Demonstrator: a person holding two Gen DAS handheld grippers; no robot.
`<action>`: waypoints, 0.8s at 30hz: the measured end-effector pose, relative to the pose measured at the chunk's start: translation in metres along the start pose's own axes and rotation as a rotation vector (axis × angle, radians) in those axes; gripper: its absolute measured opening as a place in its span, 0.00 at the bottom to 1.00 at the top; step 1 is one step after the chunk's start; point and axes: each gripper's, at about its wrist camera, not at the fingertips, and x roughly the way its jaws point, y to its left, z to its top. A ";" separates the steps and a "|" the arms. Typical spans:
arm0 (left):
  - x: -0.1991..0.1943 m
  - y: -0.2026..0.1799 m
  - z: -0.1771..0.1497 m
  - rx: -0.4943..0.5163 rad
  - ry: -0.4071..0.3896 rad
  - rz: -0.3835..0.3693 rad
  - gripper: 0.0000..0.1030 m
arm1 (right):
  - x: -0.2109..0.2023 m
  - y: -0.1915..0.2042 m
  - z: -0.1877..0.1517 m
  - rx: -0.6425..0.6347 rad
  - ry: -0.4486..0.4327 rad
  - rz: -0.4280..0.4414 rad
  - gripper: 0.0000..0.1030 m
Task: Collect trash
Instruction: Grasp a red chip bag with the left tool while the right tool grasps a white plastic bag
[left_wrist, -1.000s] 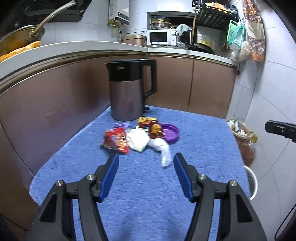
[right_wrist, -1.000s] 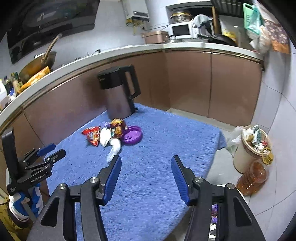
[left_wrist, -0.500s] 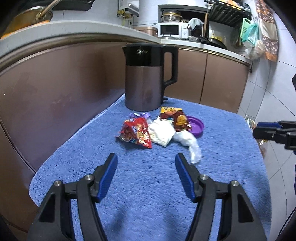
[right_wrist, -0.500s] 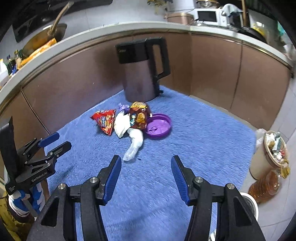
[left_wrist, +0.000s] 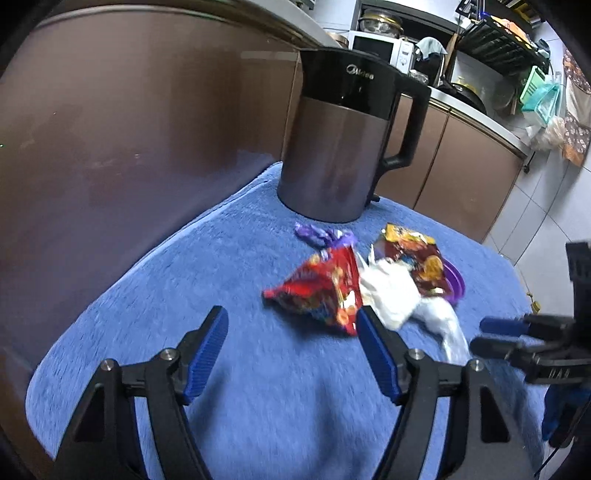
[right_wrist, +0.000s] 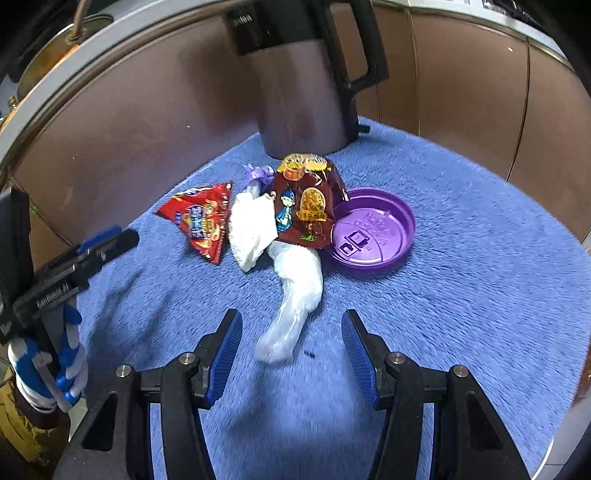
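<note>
A heap of trash lies on the blue towel: a red snack bag, crumpled white tissue, a dark red wrapper, a clear plastic bag, a small purple wrapper and a purple lid. My left gripper hovers just short of the red bag, its jaws opening with nothing between them. My right gripper is open, with the tail of the plastic bag lying between its fingers, untouched.
A dark electric kettle stands on the towel right behind the heap. Brown cabinet fronts wall in the far and left sides. Each gripper shows at the edge of the other's view: the right, the left.
Both grippers have come forward and down toward the trash heap, which now looms larger. The left jaws stand wider than before. The trash itself has not moved.
</note>
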 end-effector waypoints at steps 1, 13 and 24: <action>0.007 0.000 0.005 0.001 0.005 -0.002 0.68 | 0.005 -0.001 0.002 0.006 0.005 0.004 0.52; 0.072 0.001 0.021 -0.047 0.115 -0.023 0.44 | 0.038 -0.011 0.013 0.045 0.035 0.015 0.46; 0.028 -0.009 -0.005 -0.020 0.118 -0.050 0.08 | 0.009 0.006 -0.014 -0.009 0.027 0.030 0.19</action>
